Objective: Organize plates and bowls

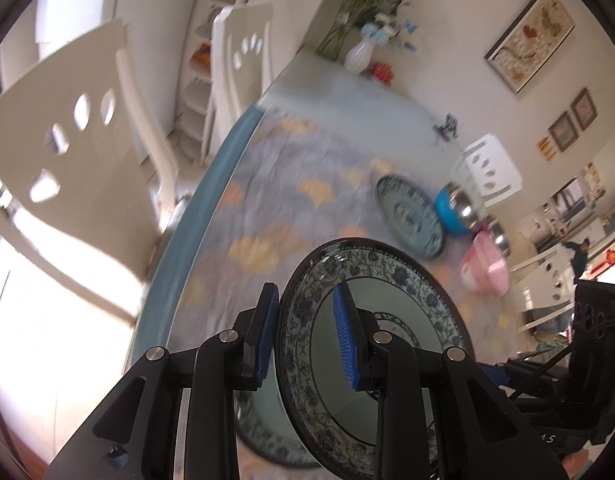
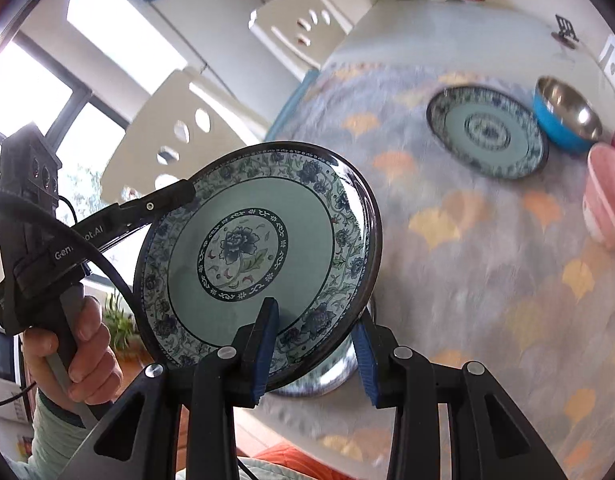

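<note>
The table, draped in a grey-blue cloth printed with yellow and orange fan leaves, is taking up most of both views, with white cut-out chairs standing along its edge. Above the table, a floral-rimmed plate is being held tilted, clear of the cloth, with another patterned dish lying blurred on the table just beneath it. Beyond the held plate, further across the table, a second blue-patterned plate is resting flat on the cloth; just beside that one a blue bowl with a steel lining is sitting, and next to the bowl a pink bowl is showing at the frame's edge. The left tongs are pinching the held plate's rim on one side — nearly closed, one blue pad on the plate's face and the other behind it. The right tongs are gripping the rim nearest their own camera in the same way, narrowly parted around the edge. A person's left hand is wrapping the left tool's handle, beside the held plate — a pale green sleeve showing below it. Far behind the held plate, a white vase of flowers is standing by the wall.
</note>
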{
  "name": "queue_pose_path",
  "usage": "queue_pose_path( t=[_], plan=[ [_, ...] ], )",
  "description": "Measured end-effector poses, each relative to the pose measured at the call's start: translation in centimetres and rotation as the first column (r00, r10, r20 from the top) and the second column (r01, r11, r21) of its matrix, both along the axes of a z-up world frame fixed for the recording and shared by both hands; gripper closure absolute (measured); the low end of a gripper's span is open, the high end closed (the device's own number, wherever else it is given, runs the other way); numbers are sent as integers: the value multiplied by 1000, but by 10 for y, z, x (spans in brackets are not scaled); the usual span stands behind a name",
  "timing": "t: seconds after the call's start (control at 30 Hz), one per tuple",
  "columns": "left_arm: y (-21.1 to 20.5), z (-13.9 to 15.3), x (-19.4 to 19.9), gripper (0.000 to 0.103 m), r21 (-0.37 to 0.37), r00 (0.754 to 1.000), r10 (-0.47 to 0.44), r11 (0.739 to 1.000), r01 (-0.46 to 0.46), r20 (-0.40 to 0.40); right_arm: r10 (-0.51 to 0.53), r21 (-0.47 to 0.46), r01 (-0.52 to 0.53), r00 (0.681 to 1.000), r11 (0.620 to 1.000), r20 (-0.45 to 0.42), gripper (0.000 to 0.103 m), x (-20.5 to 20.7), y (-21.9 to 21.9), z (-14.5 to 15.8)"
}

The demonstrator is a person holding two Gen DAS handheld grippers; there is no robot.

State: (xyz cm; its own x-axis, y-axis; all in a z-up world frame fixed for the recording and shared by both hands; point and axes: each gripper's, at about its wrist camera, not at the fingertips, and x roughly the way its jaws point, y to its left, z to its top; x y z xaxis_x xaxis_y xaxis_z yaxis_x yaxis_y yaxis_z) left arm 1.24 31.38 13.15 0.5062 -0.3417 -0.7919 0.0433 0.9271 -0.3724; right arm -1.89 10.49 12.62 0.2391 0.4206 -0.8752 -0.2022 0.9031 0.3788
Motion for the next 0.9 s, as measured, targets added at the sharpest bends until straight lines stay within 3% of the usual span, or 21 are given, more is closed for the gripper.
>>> queue_pose_path(
  t=[0.13,0.4,0.9],
  plan=[
    [-3,-24,-19,78,49,999,-2,999,5,-49,17,-19,-19,998,1000,-62,67,-14,3,-26],
    [-2,-67,-34,78,49,992,-12,999,18,-123,19,-56,-28,989,998,-146,67,-24,7,-70],
    [1,-93,-26,78,51,986,-14,998,23,-168,-23,-97,3,979,995,-204,67,-19,14,-93]
  ],
)
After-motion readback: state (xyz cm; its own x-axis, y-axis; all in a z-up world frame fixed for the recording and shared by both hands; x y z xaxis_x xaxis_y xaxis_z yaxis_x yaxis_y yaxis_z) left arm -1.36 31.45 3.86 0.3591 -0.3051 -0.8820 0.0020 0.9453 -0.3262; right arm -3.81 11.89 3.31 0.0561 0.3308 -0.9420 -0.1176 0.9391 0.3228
